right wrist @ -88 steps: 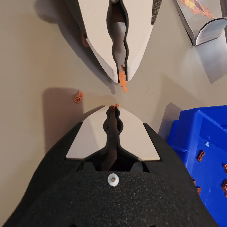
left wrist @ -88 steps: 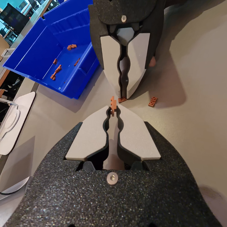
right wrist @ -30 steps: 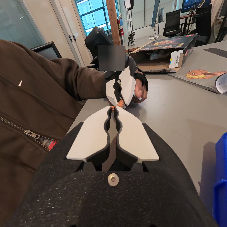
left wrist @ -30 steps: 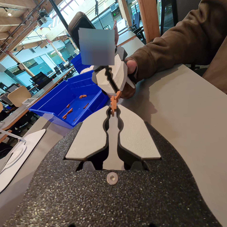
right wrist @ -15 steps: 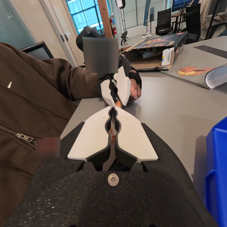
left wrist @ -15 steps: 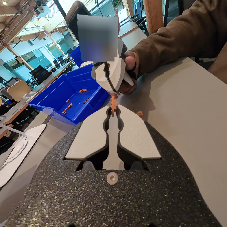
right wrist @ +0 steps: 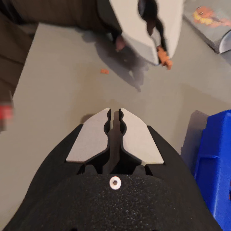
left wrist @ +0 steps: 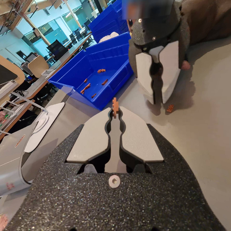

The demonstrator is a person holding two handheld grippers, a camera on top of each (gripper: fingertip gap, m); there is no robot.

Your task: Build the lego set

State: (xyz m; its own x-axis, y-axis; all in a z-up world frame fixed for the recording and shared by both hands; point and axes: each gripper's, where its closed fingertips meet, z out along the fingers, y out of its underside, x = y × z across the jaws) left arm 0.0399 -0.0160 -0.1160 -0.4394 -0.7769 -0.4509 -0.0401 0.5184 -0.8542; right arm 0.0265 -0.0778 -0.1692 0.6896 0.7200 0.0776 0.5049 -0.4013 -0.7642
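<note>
Tongs, left (left wrist: 115, 110): clenched on an orange studded brick assembly (left wrist: 115, 107), held upright at the tips, both pads pressed to its sides, upper part projecting past the fingertips. Same assembly (right wrist: 164, 58) seen in the right wrist view, blurred, protruding from the left tongs' tips above the table (right wrist: 62, 100).

Tongs, right (right wrist: 114, 110): released, narrow gap between the fingertips, nothing between the pads; only grey table surface seen through the gap. In the left wrist view, right tongs (left wrist: 158, 101) pointed down, tips close above the table, gap visible.

Nearest loose item: small reddish-brown brick (left wrist: 170, 108) lying flat on the table, just beside the right tongs' tips, not touching them. Same brick (right wrist: 104, 71) seen in the right wrist view.

Surroundings: blue bin (left wrist: 87, 62) on the table, to the left of the right tongs, several reddish-brown pieces (left wrist: 85, 88) scattered on its floor. White board (left wrist: 50, 120) at the table's left edge. Booklet with an orange figure (right wrist: 206, 20) far right. Brown sleeve (left wrist: 206, 22) behind the right tongs.
</note>
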